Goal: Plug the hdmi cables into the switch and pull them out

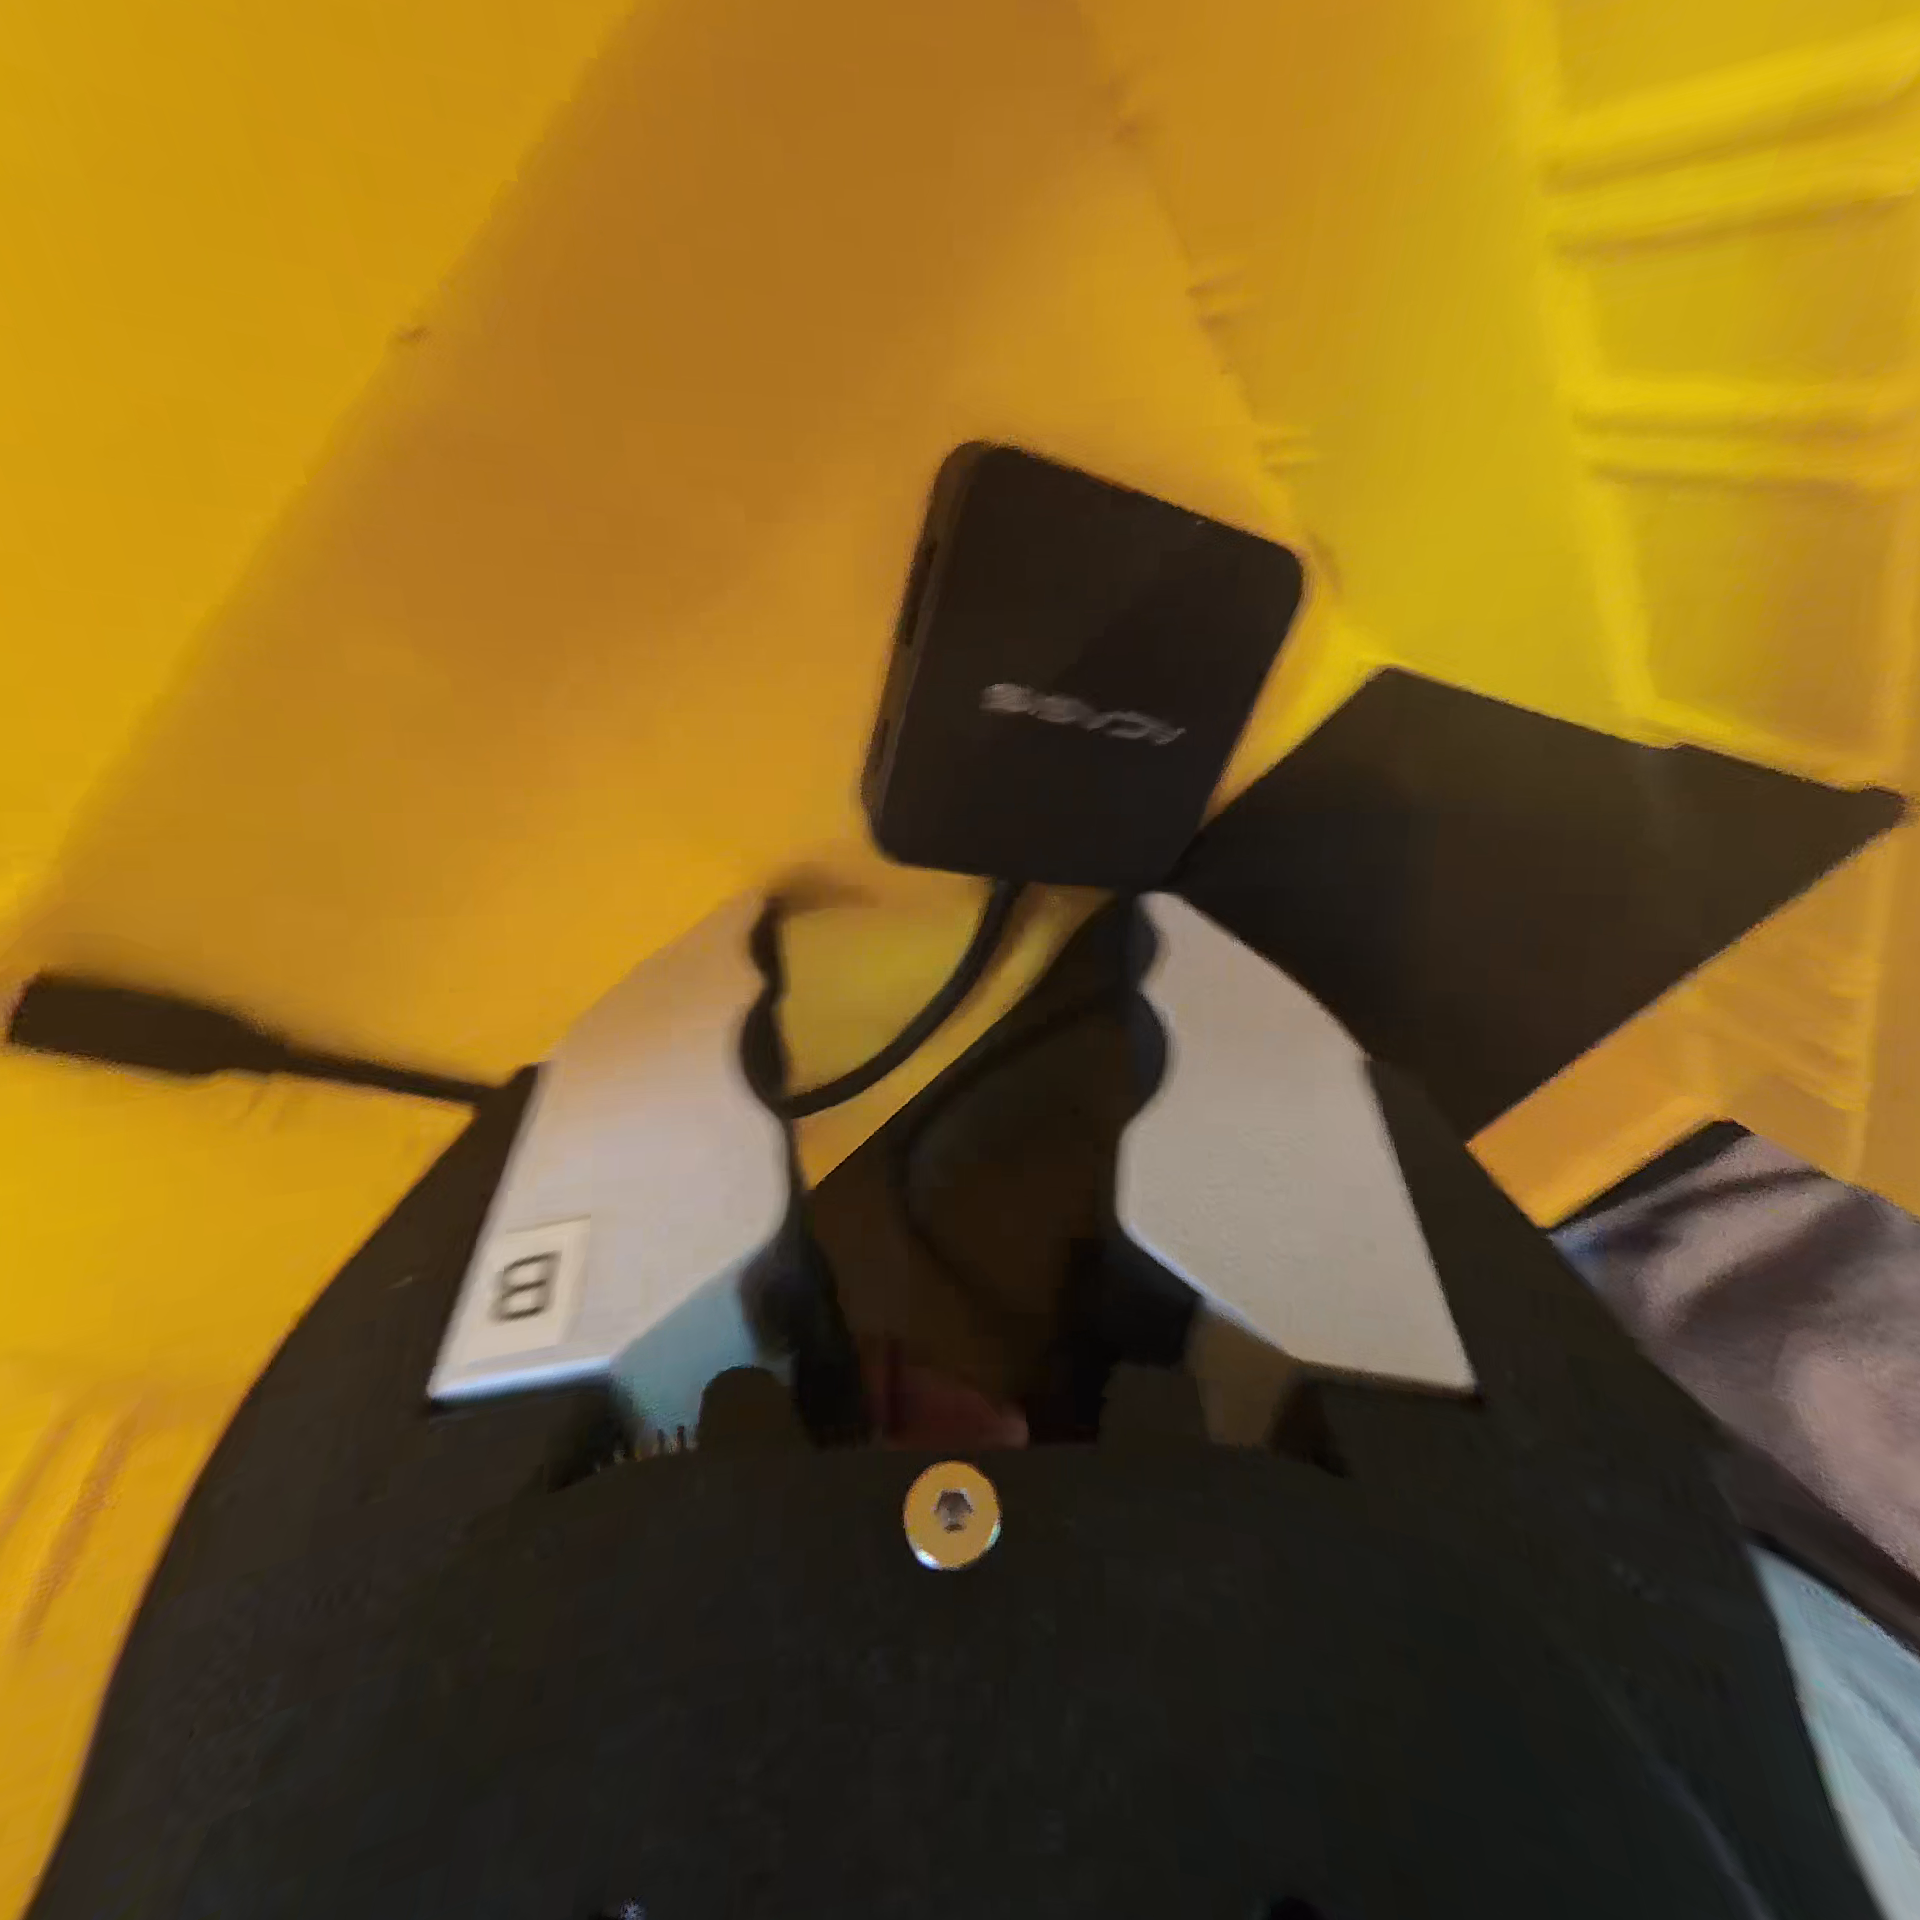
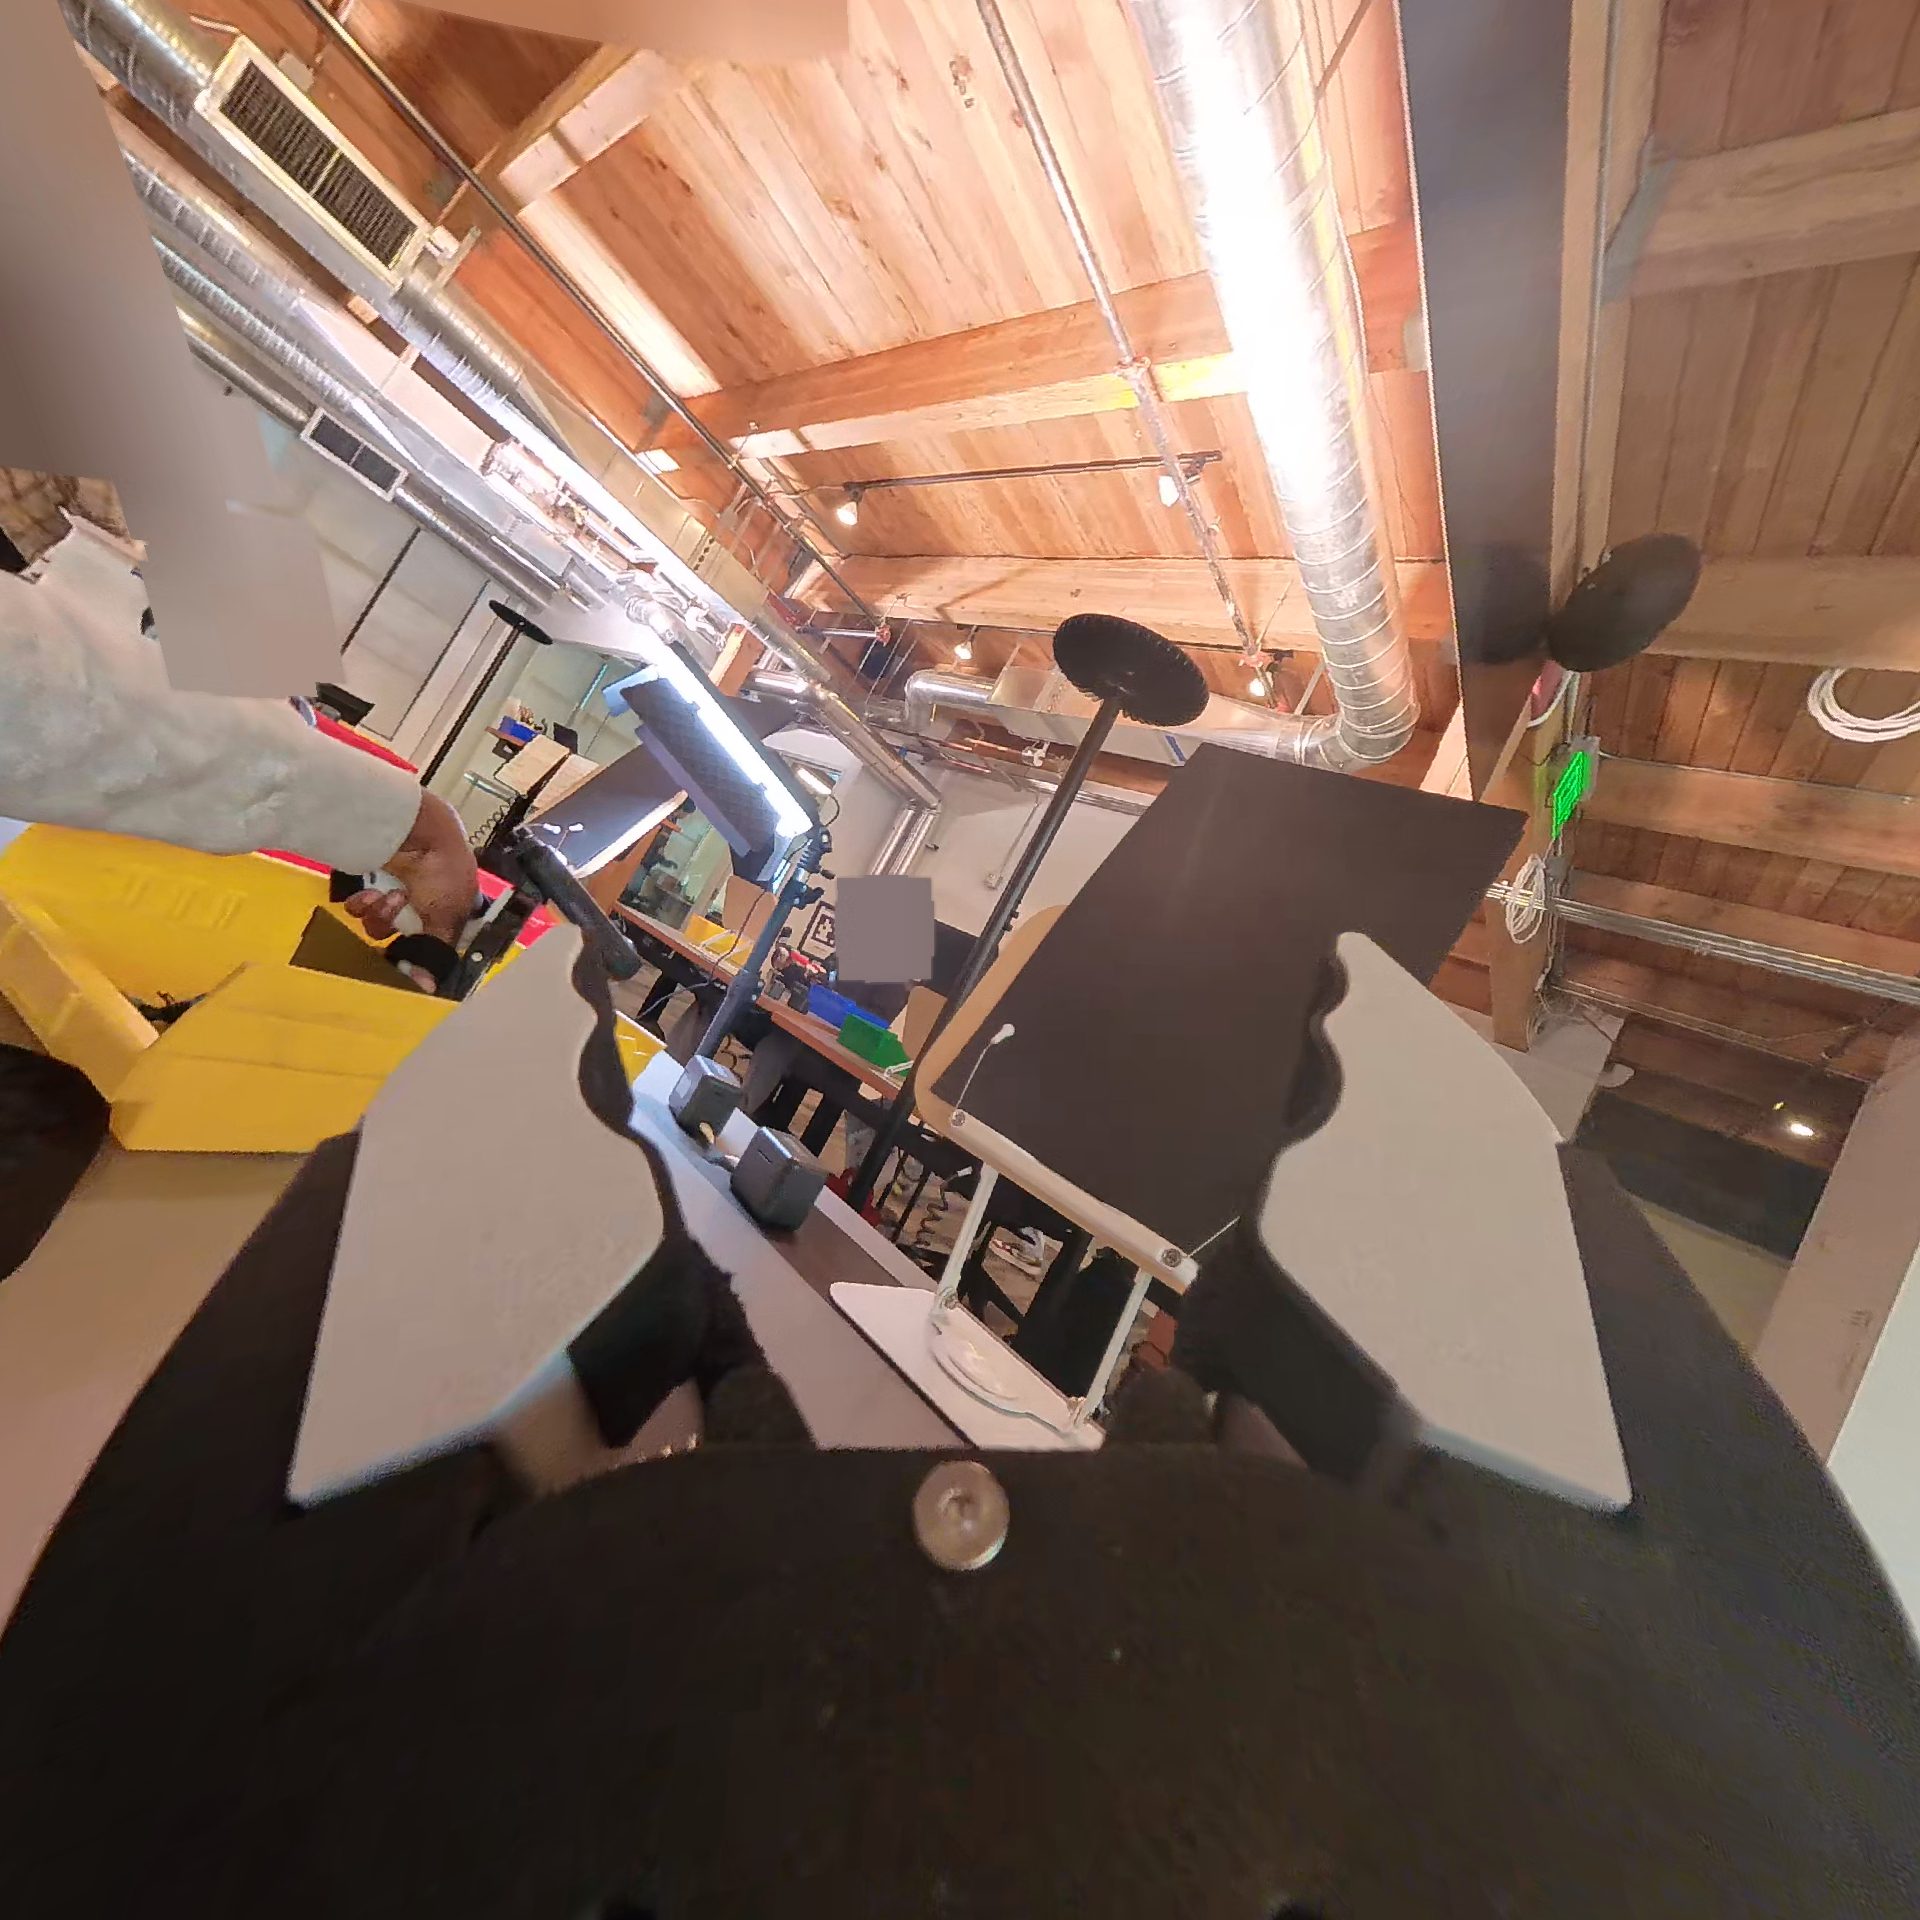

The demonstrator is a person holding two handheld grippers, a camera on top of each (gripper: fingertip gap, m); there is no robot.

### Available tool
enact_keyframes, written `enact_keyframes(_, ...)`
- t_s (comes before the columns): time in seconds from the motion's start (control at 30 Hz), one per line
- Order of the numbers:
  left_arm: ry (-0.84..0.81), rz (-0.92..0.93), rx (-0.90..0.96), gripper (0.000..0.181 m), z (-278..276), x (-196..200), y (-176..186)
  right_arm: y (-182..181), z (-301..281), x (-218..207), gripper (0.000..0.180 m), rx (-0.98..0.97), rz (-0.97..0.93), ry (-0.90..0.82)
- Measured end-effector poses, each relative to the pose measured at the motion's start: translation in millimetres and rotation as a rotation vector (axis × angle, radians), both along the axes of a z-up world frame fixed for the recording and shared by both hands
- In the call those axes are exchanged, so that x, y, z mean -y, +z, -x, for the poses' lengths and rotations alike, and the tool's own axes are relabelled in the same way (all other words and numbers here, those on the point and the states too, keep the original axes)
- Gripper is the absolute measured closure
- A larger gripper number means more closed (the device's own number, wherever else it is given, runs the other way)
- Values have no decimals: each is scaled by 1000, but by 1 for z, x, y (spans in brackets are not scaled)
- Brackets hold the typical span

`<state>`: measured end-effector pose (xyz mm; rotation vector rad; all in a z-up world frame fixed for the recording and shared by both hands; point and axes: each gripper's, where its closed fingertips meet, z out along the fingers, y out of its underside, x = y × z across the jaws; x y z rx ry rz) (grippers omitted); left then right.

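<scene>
Yellow bin [image 1: 520,520] all round the left gripper [image 1: 951,997], jaws partly open with black cables [image 1: 894,1049] running between them, grip unclear through blur; switch [image 1: 1081,675] just ahead on the bin floor, one plug [image 1: 125,1023] off to the left. Right gripper [image 2: 961,1049] wide open, empty, tilted toward the ceiling above the tabletop [image 2: 125,1278]. Best to pinch a plug body, not the cord, brace the switch with the idle gripper, and align squarely before pushing.

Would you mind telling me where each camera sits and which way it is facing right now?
Left wrist view: on the left gripper, looking down into a yellow bin at the black switch; its own fingers show.
Right wrist view: on the right gripper, tilted up toward the ceiling; own fingers, plus a sleeved hand.
Shared: the yellow bin.
</scene>
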<state>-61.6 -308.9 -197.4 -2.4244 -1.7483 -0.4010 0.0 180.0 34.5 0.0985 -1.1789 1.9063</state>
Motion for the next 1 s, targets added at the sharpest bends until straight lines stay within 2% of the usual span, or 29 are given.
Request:
enact_keyframes(0.03, -13, -38, 9, 140, 0, -8, -1, -1, 0, 2, 55, -1, -11, -3)
enact_keyframes(0.2, -71, -75, -35, 160, 12, -26, -1, -7, -2, 10, 56, -13, -56, -15)
enact_keyframes(0.27, -121, -12, -91, 177, 16, -20, 2, -8, -3, 12, 56, -9, -56, -6)
enact_keyframes(0.4, -250, -45, -83, 177, 5, -24, 12, -12, -4, 17, 58, 7, -68, 19)
enact_keyframes(0.53, -289, 106, -157, 134, 18, 3, 24, -16, -5, 25, 58, 0, -89, 24)
enact_keyframes(0.6, -293, 148, -177, 106, 24, 15, 34, -15, -7, 27, 58, -2, -83, 37)
enact_keyframes(0.67, -314, 197, -151, 88, 22, 29, 41, -14, -8, 28, 58, 5, -72, 54)
enact_keyframes(0.77, -366, 266, -119, 88, 21, 48, 50, -14, -7, 30, 58, 19, -65, 61)
enact_keyframes(0.87, -463, 273, -55, 100, 14, 53, 50, -14, -4, 31, 58, 42, -49, 75)
enact_keyframes(0.93, -494, 245, -74, 101, 19, 44, 44, -14, 0, 30, 58, 60, -35, 82)
enact_keyframes(1.0, -480, 145, -110, 101, 26, 18, 36, -15, 4, 30, 58, 77, -28, 83)
